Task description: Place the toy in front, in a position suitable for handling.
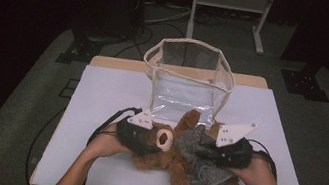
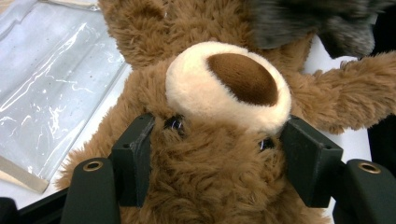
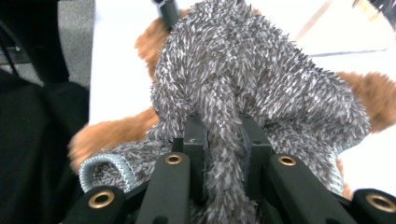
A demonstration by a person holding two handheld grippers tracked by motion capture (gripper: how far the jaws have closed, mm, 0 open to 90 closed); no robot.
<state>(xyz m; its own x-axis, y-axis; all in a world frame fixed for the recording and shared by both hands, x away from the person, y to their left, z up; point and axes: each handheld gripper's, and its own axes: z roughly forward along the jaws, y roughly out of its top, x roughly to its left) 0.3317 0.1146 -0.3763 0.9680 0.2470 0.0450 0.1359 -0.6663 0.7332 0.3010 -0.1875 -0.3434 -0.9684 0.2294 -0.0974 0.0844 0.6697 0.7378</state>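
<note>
1. The teddy bear (image 1: pixel 168 155) is lying on its back on the white table (image 1: pixel 99 107), just in front of the clear plastic bag (image 1: pixel 189 79), with a fuzzy grey sweater (image 1: pixel 200 152) draped over its body.
2. The left gripper (image 1: pixel 139 138) is clamping the bear's head: in the left gripper view its two black jaws are pressing into the brown fur on either side of the face, just behind the cream muzzle (image 2: pixel 227 86).
3. The right gripper (image 1: pixel 223 152) is pinching the sweater; in the right gripper view the jaws are standing close together with a fold of the grey fabric (image 3: pixel 224 121) squeezed between them.
4. Judging by this, the dressing or undressing seems to be midway: the garment is bunching over the torso, its ribbed cuff (image 3: pixel 105 169) is lying loose, and the brown legs are sticking out bare.
5. Pulling the sweater fully on or off looks like it is left to do, and the bag is standing open and empty behind.
</note>
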